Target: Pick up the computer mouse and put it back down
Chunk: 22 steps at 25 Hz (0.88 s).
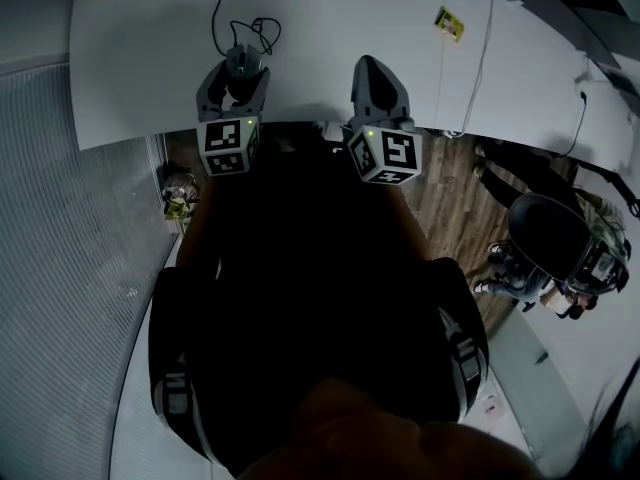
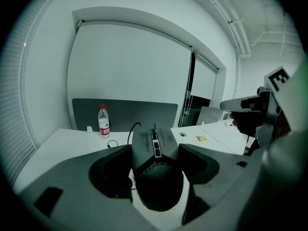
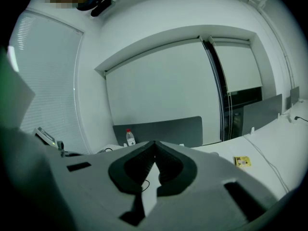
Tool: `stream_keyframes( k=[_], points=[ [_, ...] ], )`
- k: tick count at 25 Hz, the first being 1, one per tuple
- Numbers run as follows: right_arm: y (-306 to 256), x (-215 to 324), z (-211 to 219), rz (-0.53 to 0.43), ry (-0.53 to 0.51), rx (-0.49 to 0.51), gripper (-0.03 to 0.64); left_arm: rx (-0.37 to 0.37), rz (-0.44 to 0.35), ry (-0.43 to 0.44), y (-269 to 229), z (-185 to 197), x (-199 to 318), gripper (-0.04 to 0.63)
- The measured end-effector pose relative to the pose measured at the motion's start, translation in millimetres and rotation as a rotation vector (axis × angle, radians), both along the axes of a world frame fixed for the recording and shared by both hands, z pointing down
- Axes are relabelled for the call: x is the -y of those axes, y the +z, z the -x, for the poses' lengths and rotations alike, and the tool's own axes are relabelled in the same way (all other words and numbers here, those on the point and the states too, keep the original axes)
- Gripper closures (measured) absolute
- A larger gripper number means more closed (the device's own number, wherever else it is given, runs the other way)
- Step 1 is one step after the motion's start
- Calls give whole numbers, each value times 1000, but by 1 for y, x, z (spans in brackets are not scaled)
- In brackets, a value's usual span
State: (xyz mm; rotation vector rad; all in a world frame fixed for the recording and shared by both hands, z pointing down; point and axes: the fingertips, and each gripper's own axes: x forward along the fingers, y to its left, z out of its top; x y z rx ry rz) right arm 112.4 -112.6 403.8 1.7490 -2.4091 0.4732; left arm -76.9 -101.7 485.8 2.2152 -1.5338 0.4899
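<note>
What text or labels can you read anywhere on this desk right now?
Nothing legible.
Red-capped clear plastic water bottle: label too small.
Small yellow packet on white desk: print blurred.
Black-and-white marker cubes: patterns, no words.
Black computer mouse: no readable print.

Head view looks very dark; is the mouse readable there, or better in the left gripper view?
Head view: dim, lower half nearly black, but the computer mouse stands out against the white desk. Left gripper view: brighter, fisheye-curved edges, mouse large between the jaws, near-black, little detail.
</note>
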Motion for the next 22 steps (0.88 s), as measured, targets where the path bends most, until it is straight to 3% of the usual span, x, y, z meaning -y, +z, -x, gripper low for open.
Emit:
stream_keyframes(
  k=[22],
  points=[
    [10, -1, -5, 30, 2, -16, 617, 92, 153, 5, 87, 3, -9, 298]
  ],
)
